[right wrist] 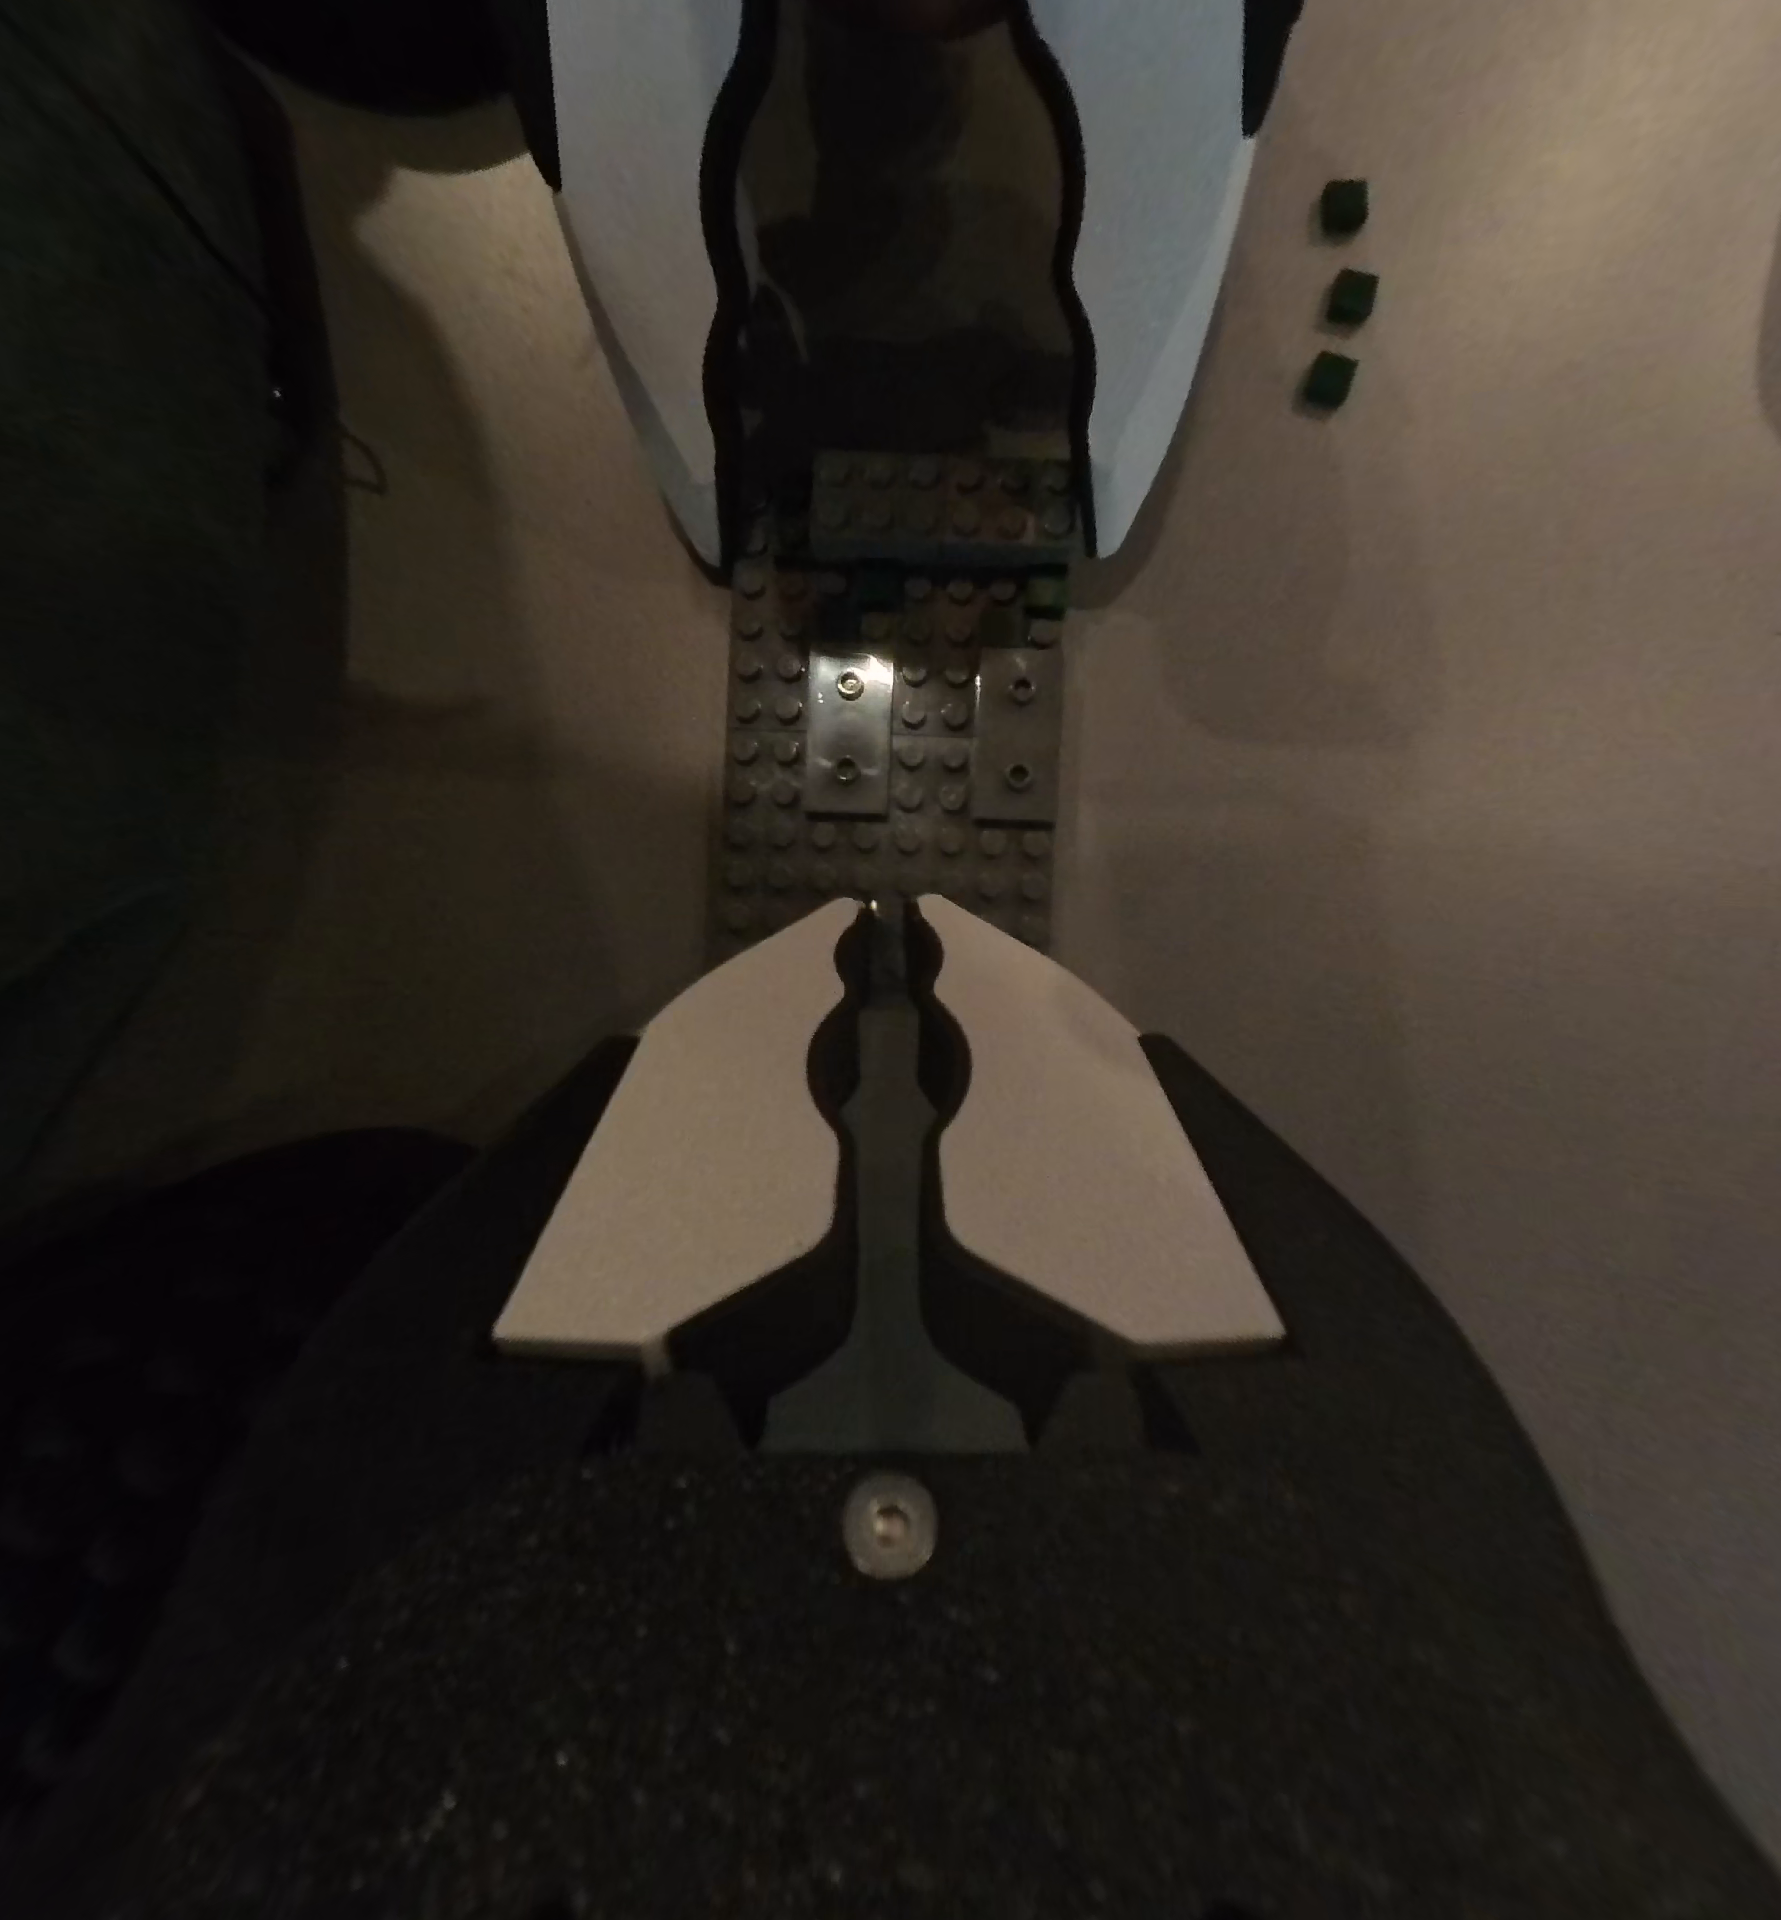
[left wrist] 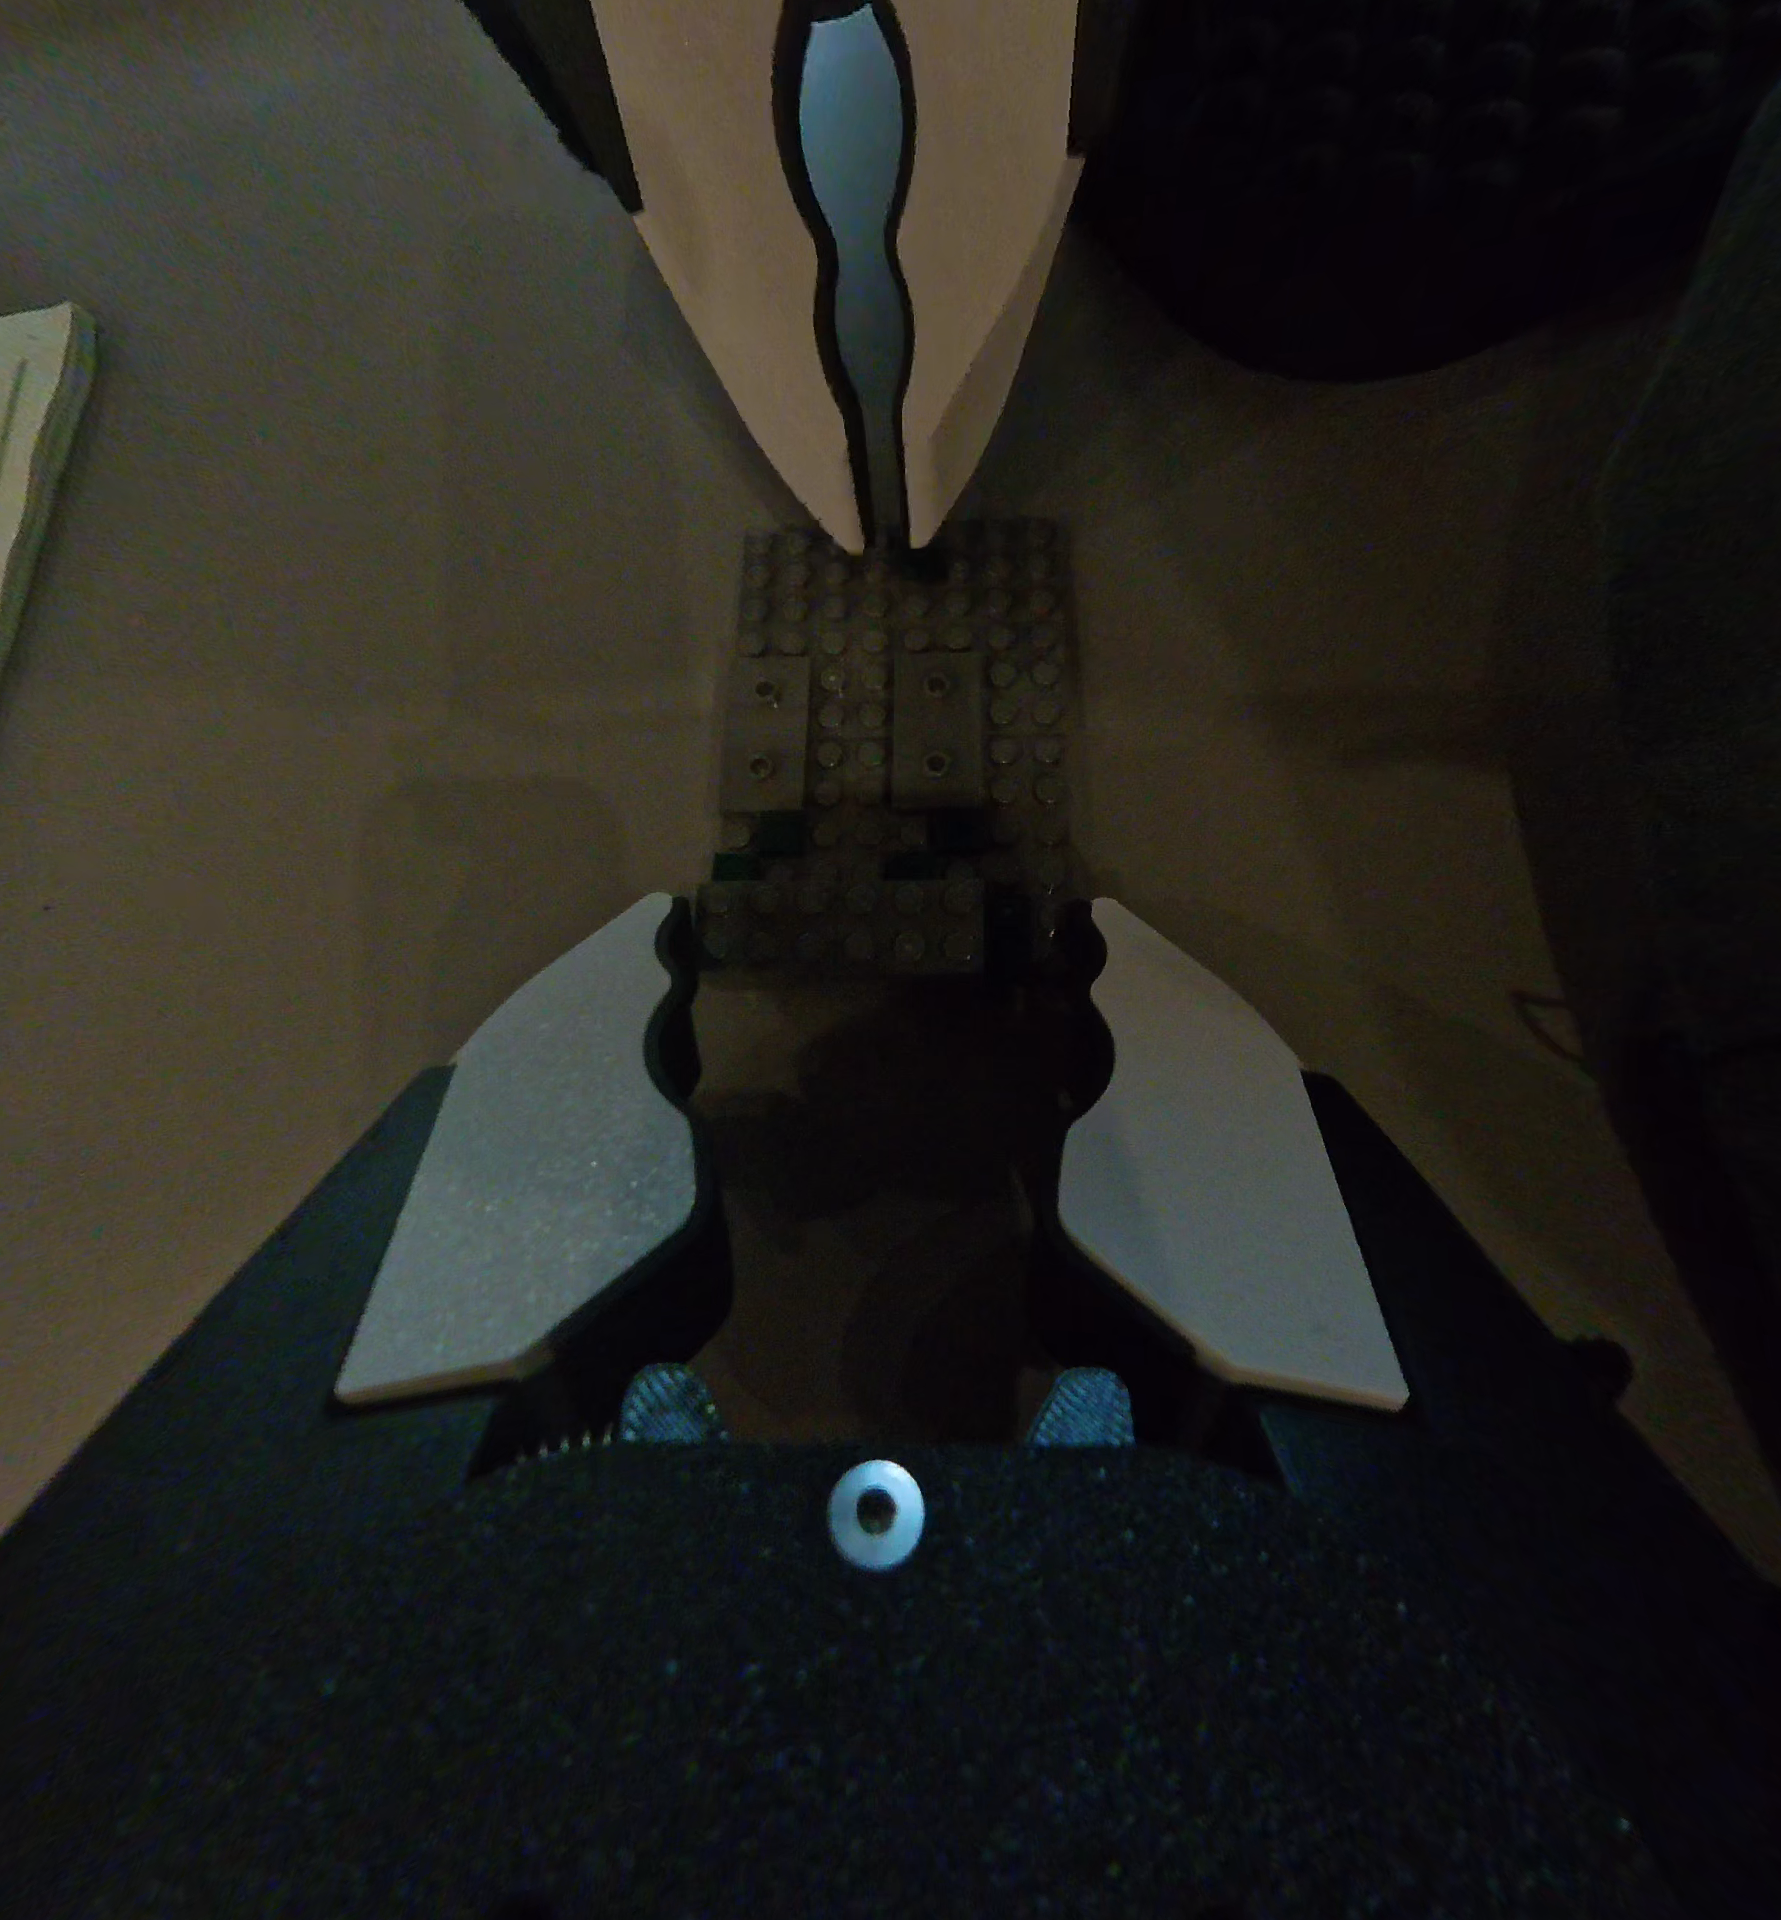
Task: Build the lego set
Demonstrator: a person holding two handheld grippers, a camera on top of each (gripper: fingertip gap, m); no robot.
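Dim table (right wrist: 1488,935) holds three green bricks (right wrist: 1345,296) (apart) beside baseplate (right wrist: 761,727).

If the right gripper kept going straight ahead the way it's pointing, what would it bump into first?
Probably the grey lego plate: the right gripper already sits at its near edge, jaws nearly shut on something small. Beyond the plate waits the left gripper, clasping the far end. Depth is unclear.

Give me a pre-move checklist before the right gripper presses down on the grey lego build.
1. Left gripper braces the near end of the lego build: ok.
2. Right gripper tips nearly closed over the far end: ok.
3. A piece held between its tips: cannot tell.
4. Build lies flat on the table: ok.
5. Three spare green pieces lie clear of both grippers: ok.
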